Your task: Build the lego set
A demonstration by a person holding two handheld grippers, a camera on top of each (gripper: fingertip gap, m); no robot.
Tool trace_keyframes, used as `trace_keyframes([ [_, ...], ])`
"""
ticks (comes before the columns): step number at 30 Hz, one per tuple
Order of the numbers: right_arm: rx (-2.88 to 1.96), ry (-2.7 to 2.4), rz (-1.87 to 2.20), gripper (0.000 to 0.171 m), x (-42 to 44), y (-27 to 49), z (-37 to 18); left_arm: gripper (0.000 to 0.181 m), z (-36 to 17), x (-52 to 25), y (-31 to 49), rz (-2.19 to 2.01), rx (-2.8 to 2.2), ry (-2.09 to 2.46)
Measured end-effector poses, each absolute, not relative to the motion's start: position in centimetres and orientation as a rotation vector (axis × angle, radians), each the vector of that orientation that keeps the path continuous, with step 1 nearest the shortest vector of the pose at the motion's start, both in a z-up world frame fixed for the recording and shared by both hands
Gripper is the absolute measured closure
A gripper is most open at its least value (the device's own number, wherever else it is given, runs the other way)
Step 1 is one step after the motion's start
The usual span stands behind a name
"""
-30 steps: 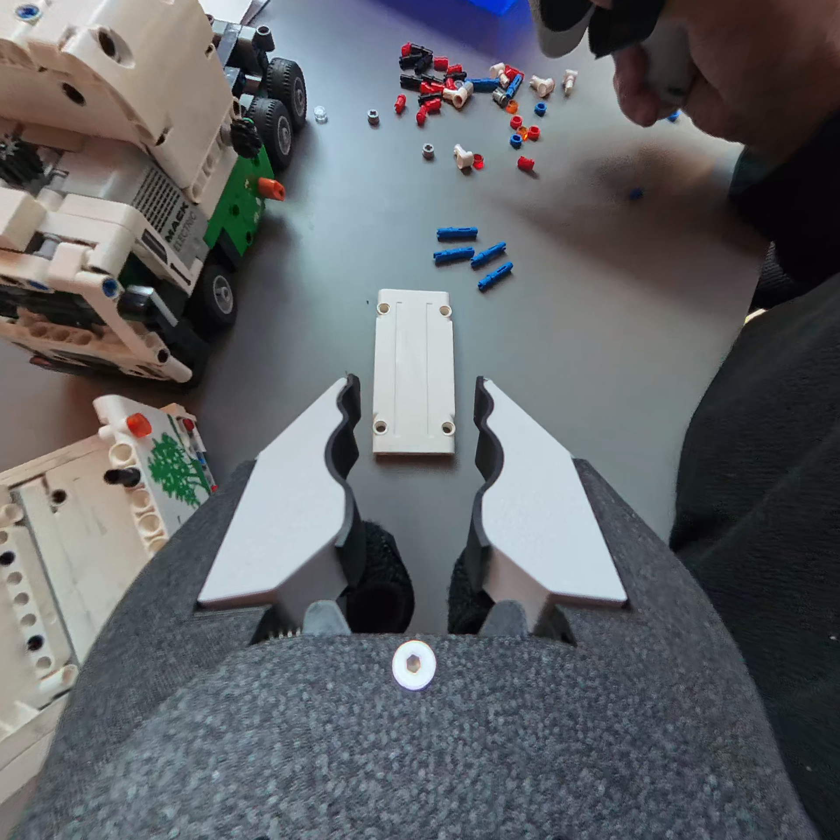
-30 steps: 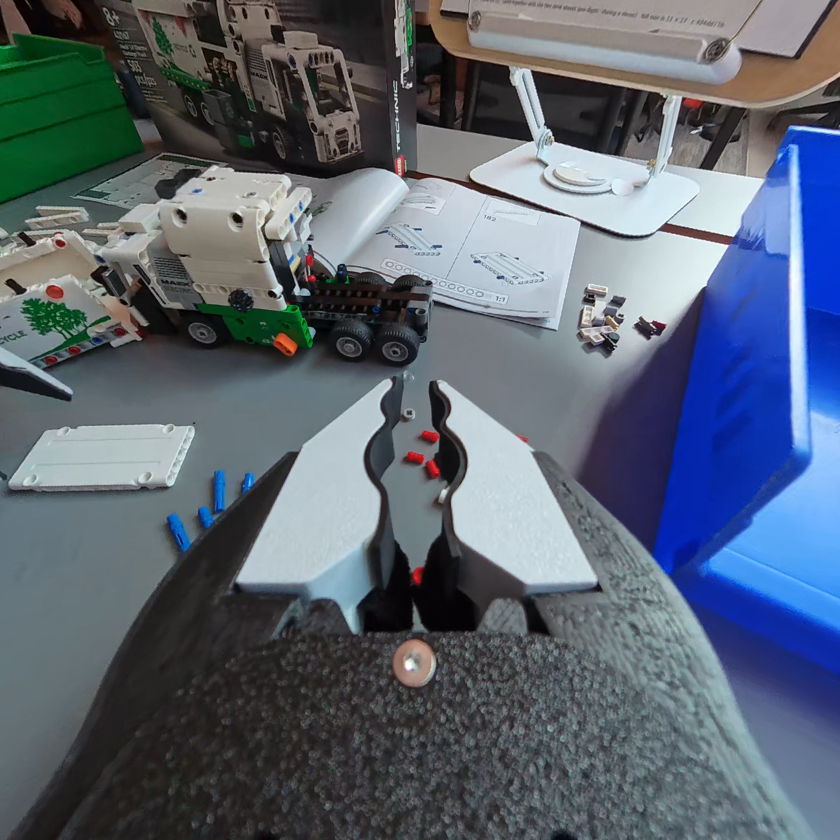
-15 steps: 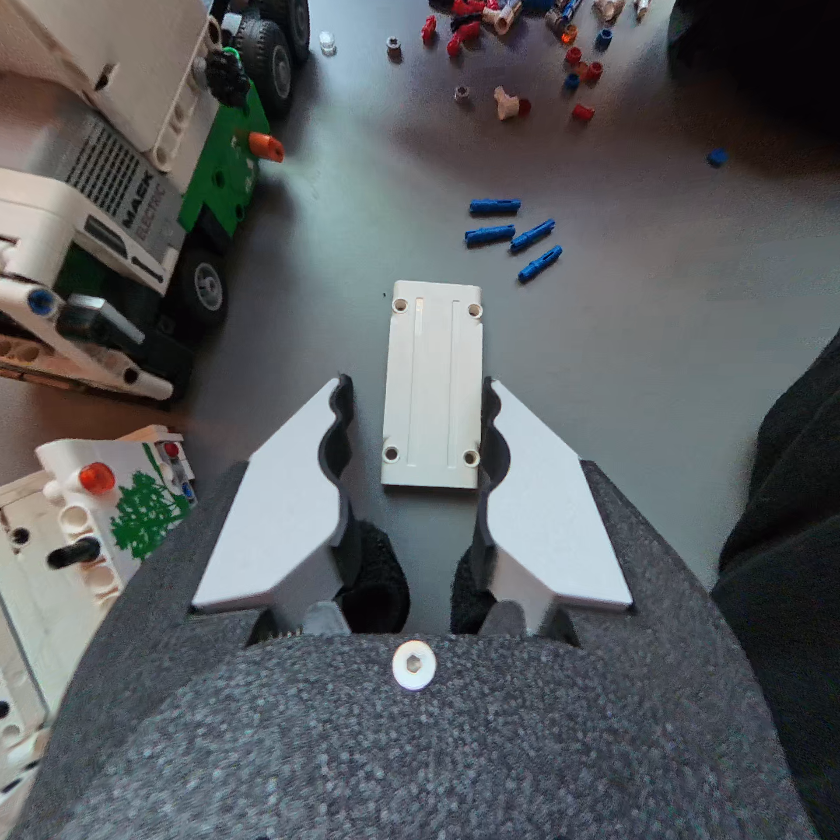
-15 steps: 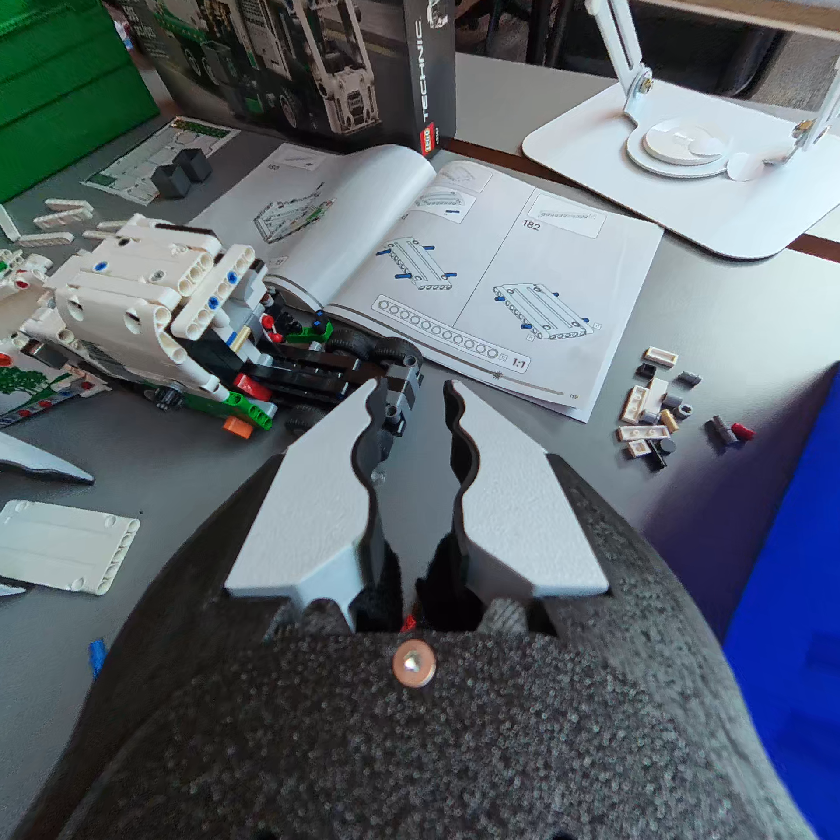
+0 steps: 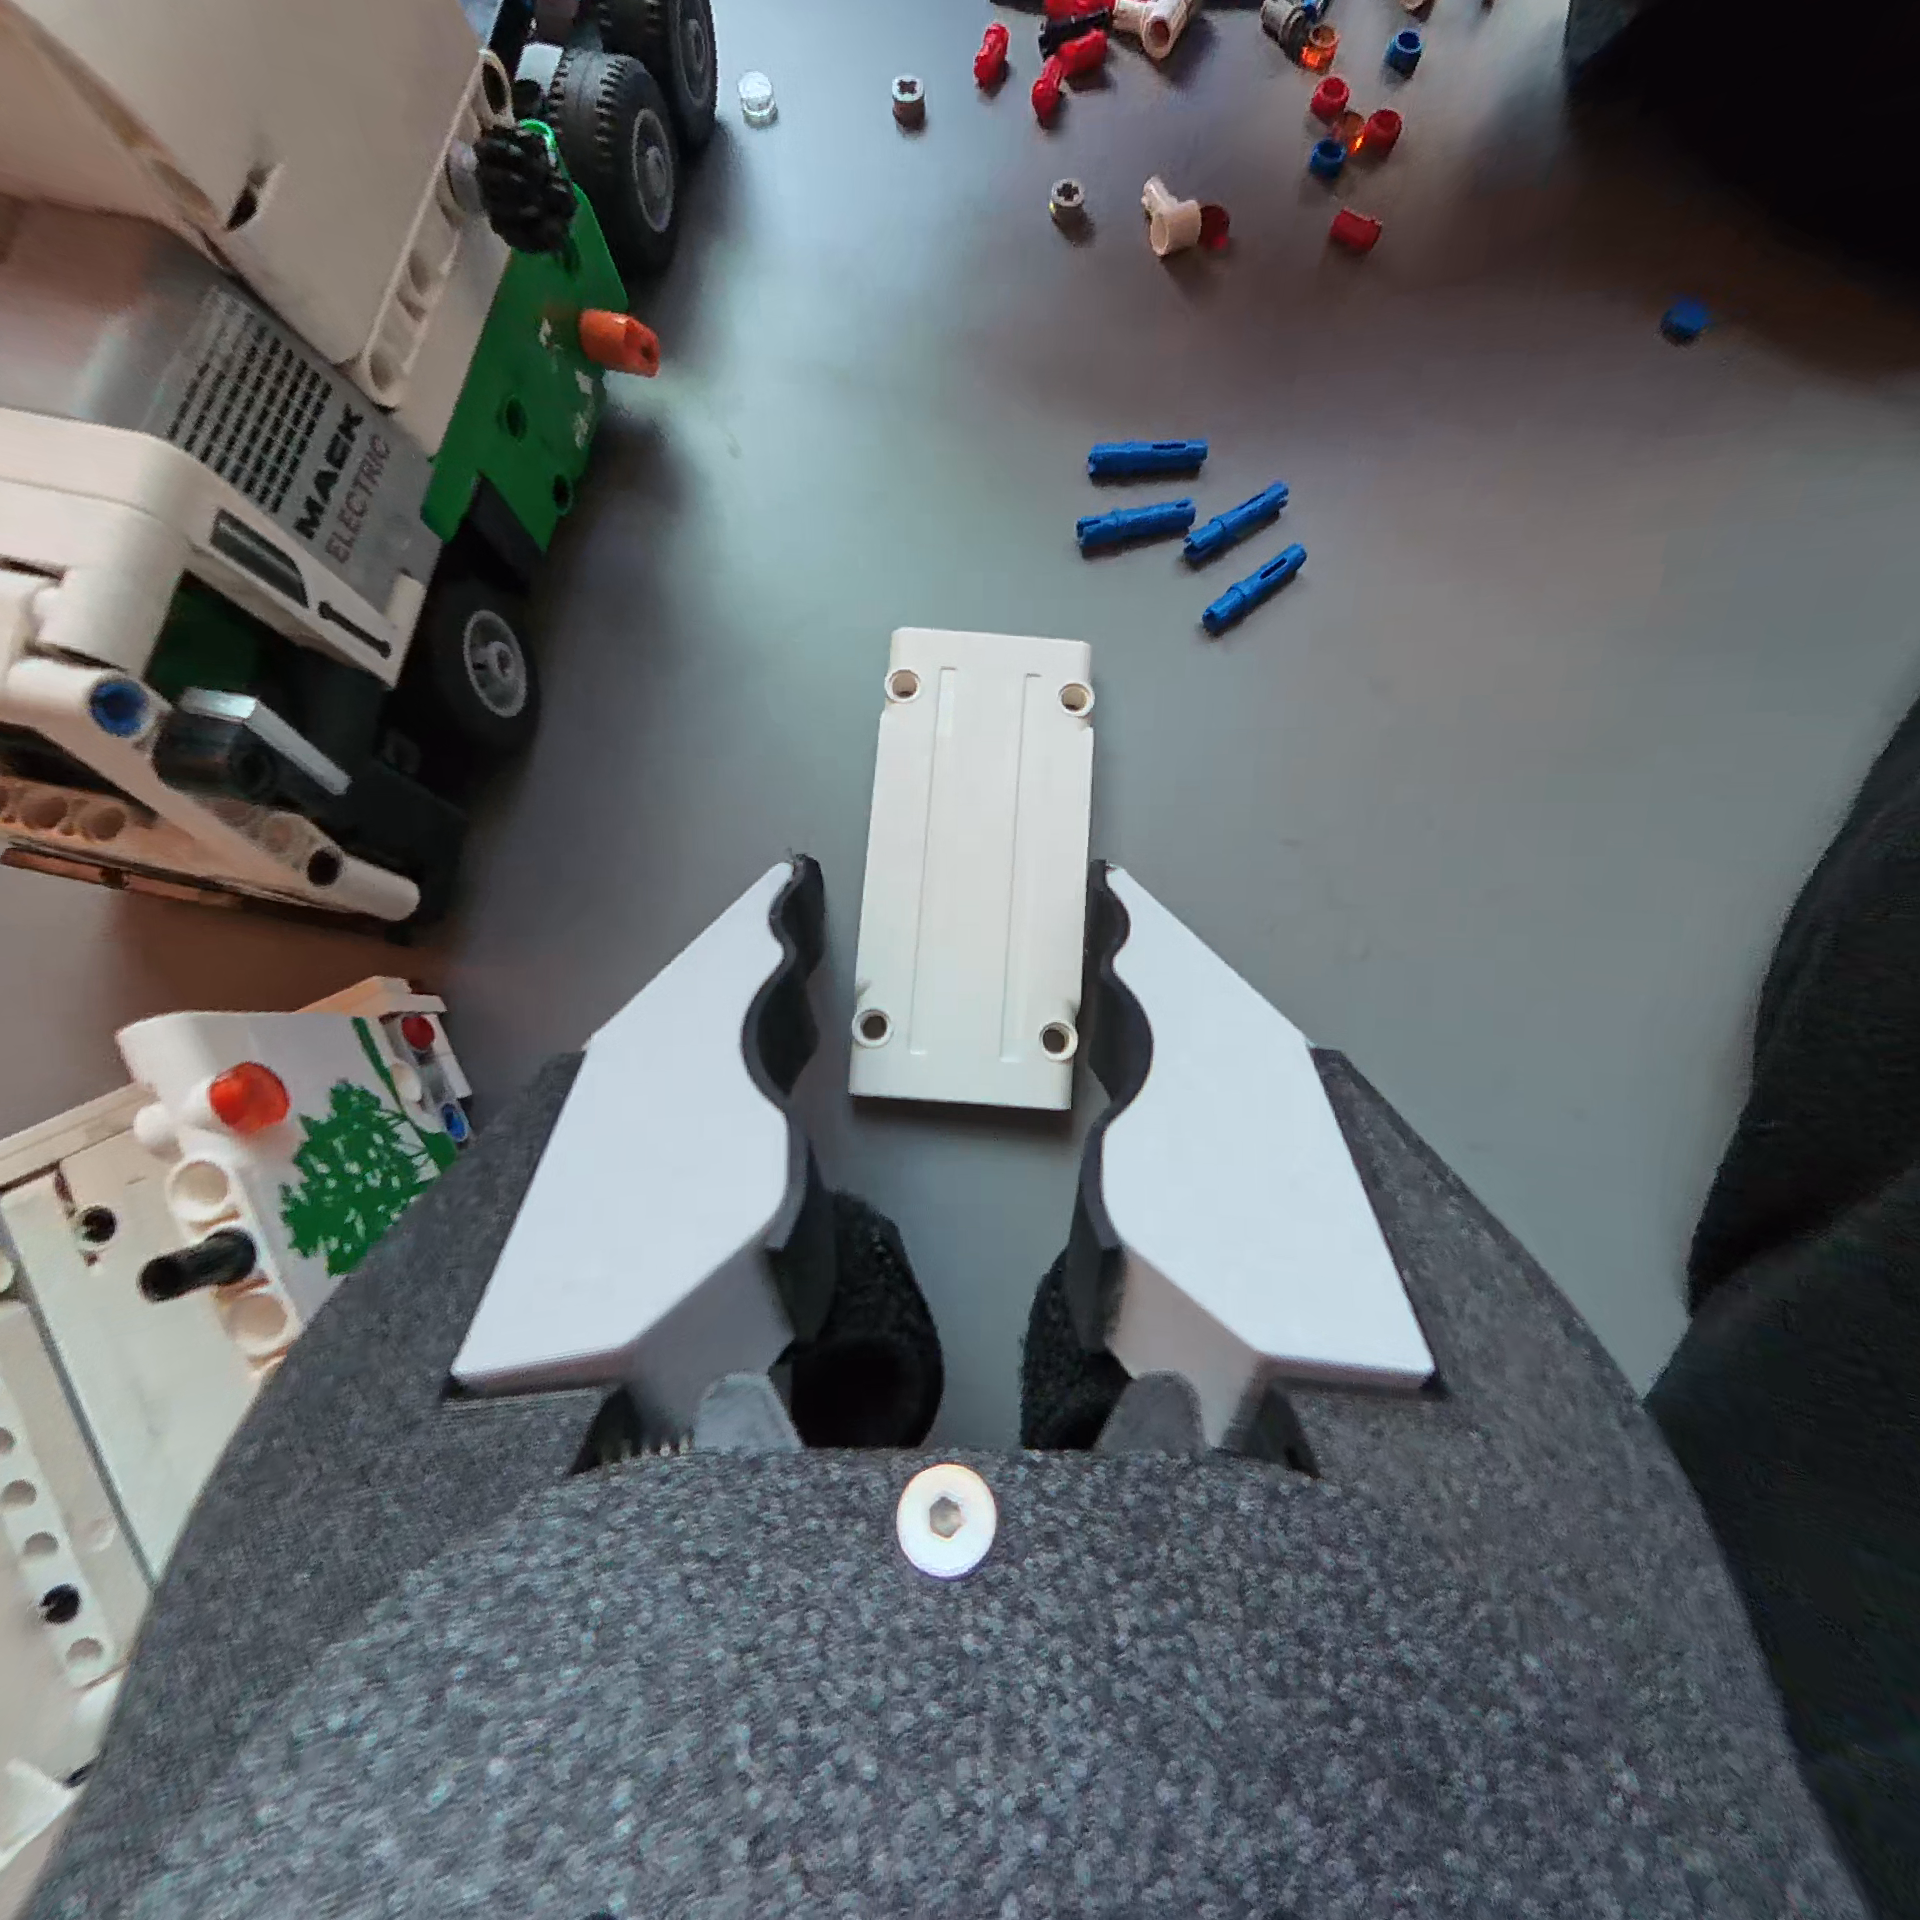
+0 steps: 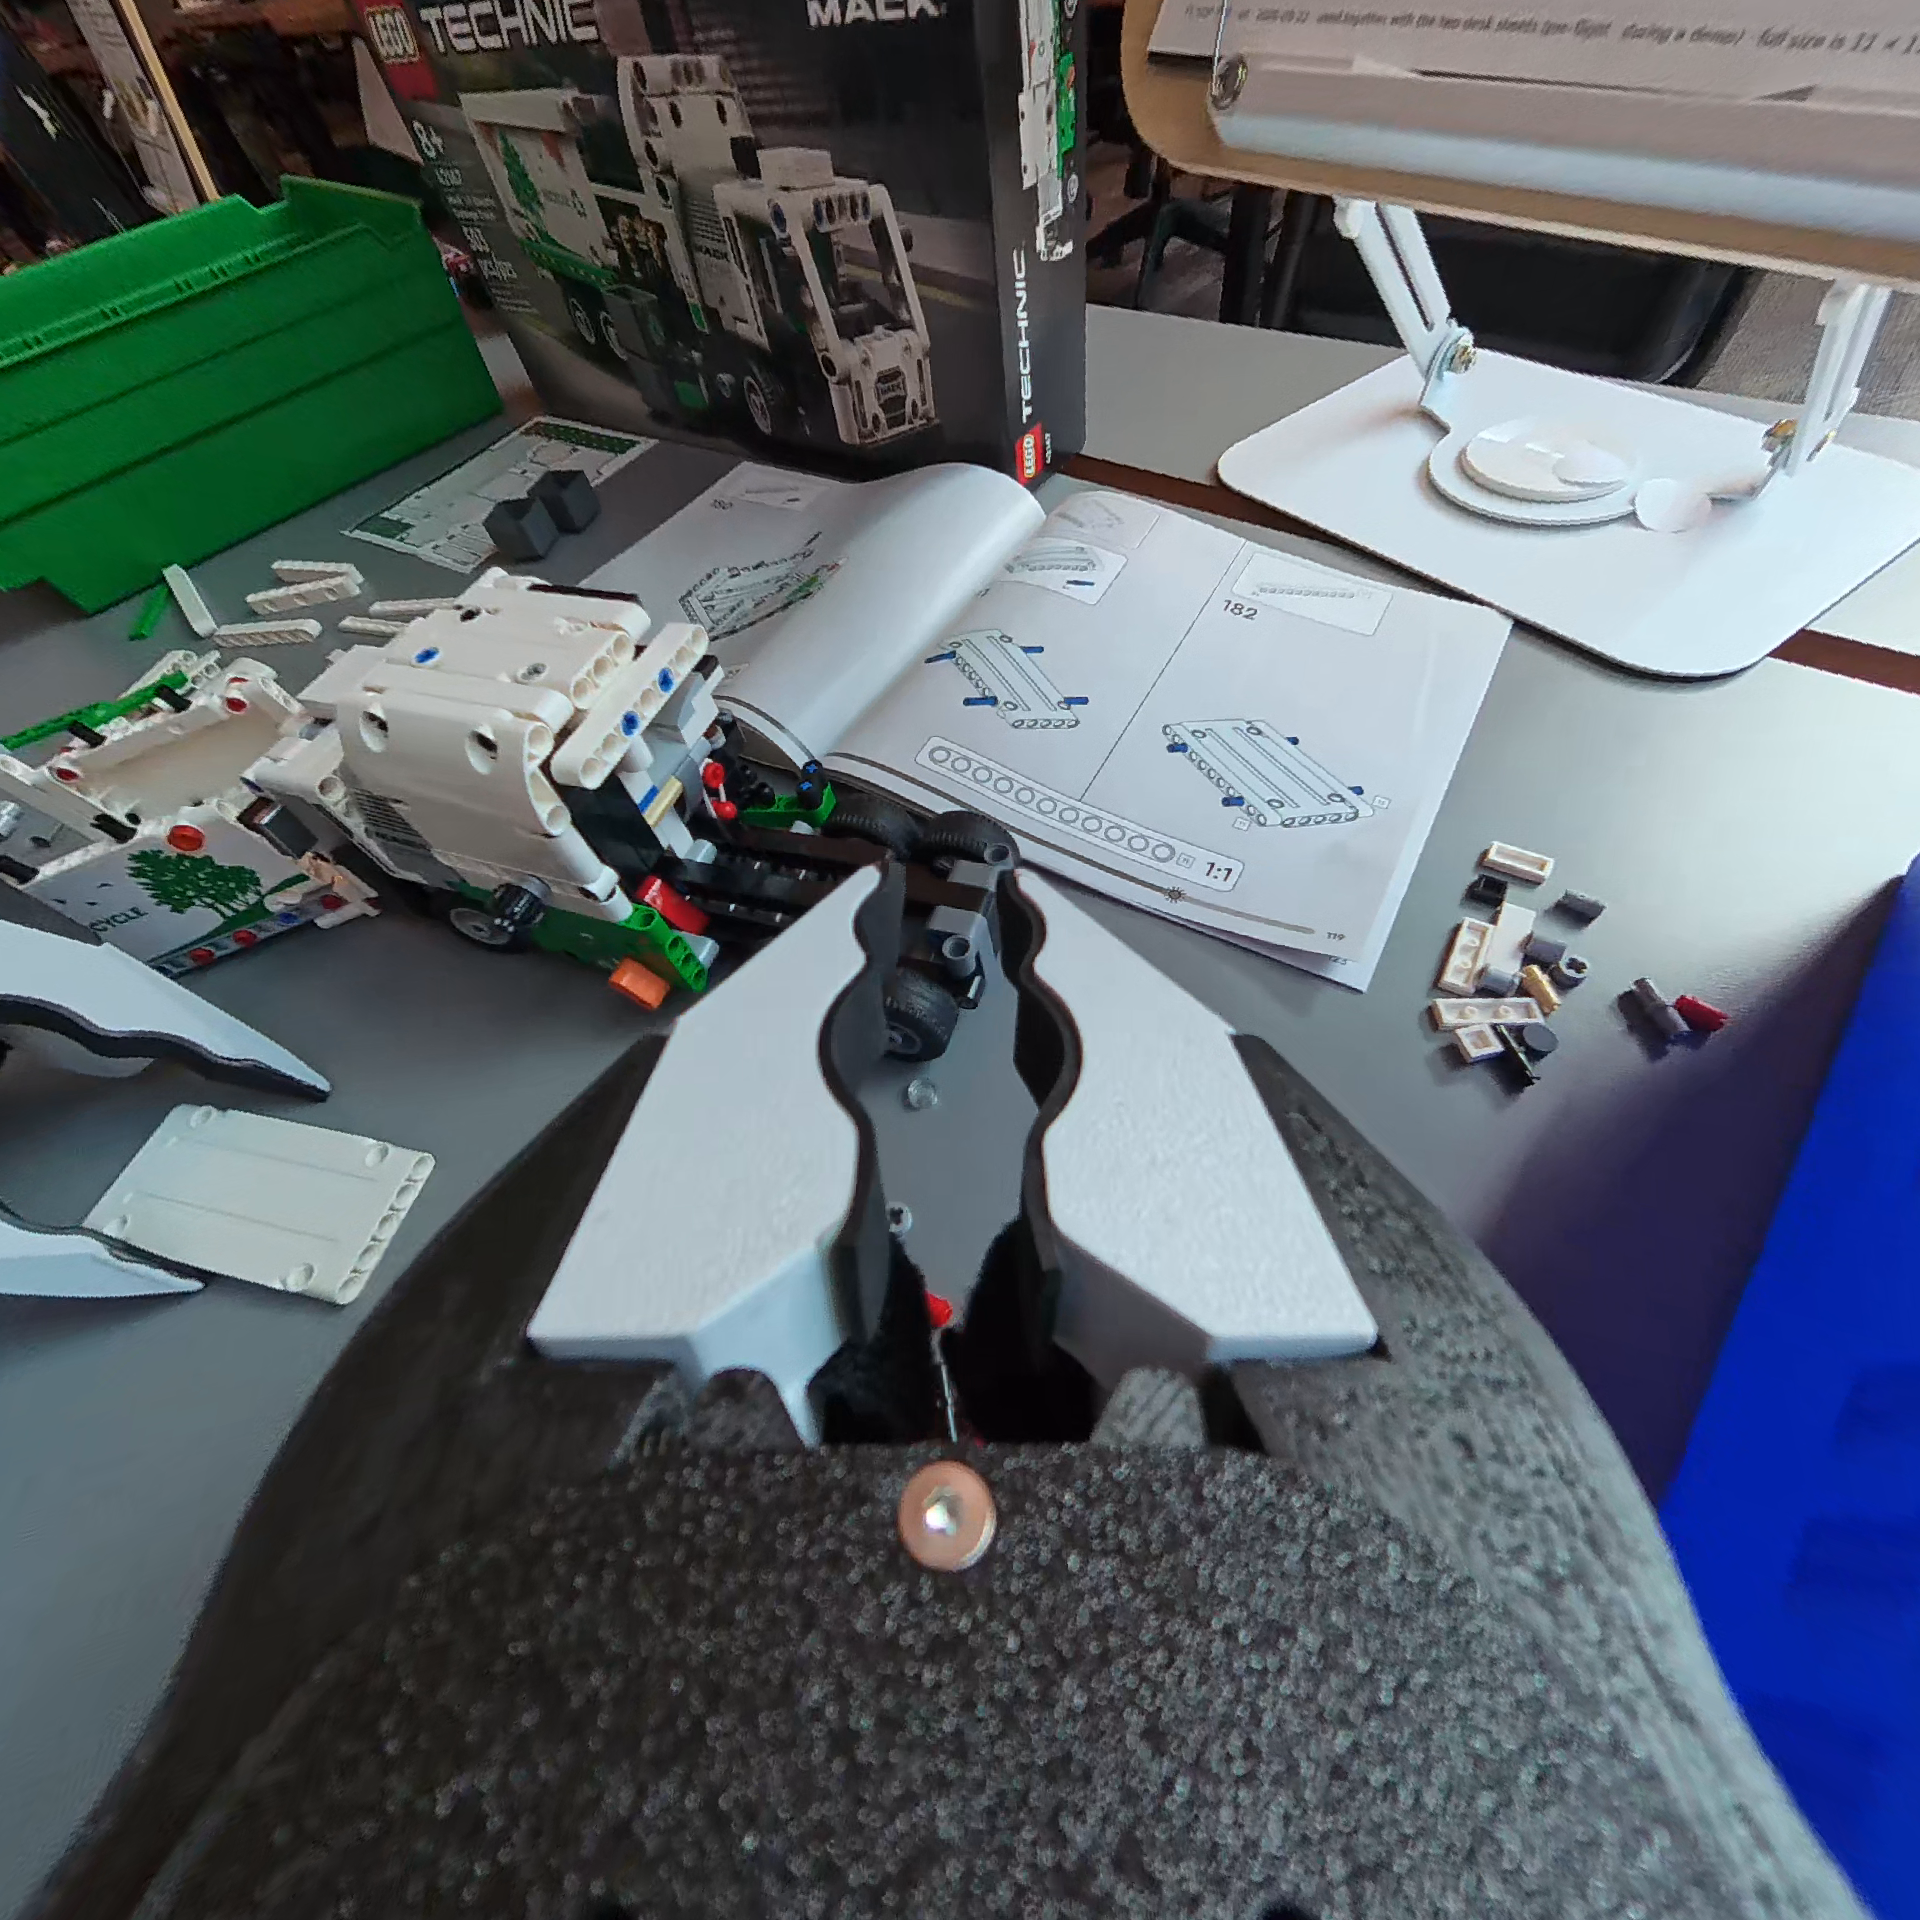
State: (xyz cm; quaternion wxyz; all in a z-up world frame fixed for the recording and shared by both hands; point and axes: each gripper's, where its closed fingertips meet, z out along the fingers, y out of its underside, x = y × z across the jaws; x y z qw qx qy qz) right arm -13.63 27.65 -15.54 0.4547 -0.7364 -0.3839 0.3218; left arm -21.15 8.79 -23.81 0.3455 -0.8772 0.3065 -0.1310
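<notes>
A flat white panel (image 5: 977, 779) lies on the grey table. My left gripper (image 5: 951, 878) is open, with one finger on each side of the panel's near half. The right finger (image 5: 1195, 1091) is close to the panel's edge; the left finger stands apart from it. The panel (image 6: 260, 1195) and the left gripper's fingers (image 6: 156, 1029) also show in the right wrist view. My right gripper (image 6: 940, 883) is open and empty. The rear wheels of the white and green truck (image 6: 488, 769) show through its gap. Several blue pins (image 5: 1184, 525) lie beyond the panel.
The truck (image 5: 312, 416) and a white body section with a green tree (image 5: 208, 1247) lie left of the panel. Loose small pieces (image 5: 1195, 104) are beyond. The open instruction booklet (image 6: 1143, 675), set box (image 6: 748, 208), green bin (image 6: 208, 364), blue bin (image 6: 1818, 1351) and white stand (image 6: 1558, 520) surround the table. Some 20 cm of space lies between my two pairs of fingers.
My left gripper moved forward, so its fingers now flank the panel. My right gripper moved away from the loose pieces toward the truck's rear, and its jaws widened a little.
</notes>
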Motion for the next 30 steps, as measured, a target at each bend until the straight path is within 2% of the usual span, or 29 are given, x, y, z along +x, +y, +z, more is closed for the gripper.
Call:
trace_keyframes([
  [1,-1.824,-0.956,0.786,0.154,-13.7,27.6,-15.8,0.133,-23.8,-21.1,8.8,-0.339,-2.278,0.789],
  [6,-1.849,-0.989,0.790,0.154,-14.1,27.3,-16.6,0.140,-23.8,-21.2,8.7,-0.339,-2.271,0.769],
  [11,-1.888,-1.056,0.728,0.151,-14.3,27.1,-18.0,0.141,-23.8,-21.3,8.7,-0.333,-2.272,0.771],
  [30,-1.869,-1.094,0.686,0.154,-14.5,26.8,-17.9,0.141,-23.7,-21.8,8.2,-0.287,-2.282,0.703],
])
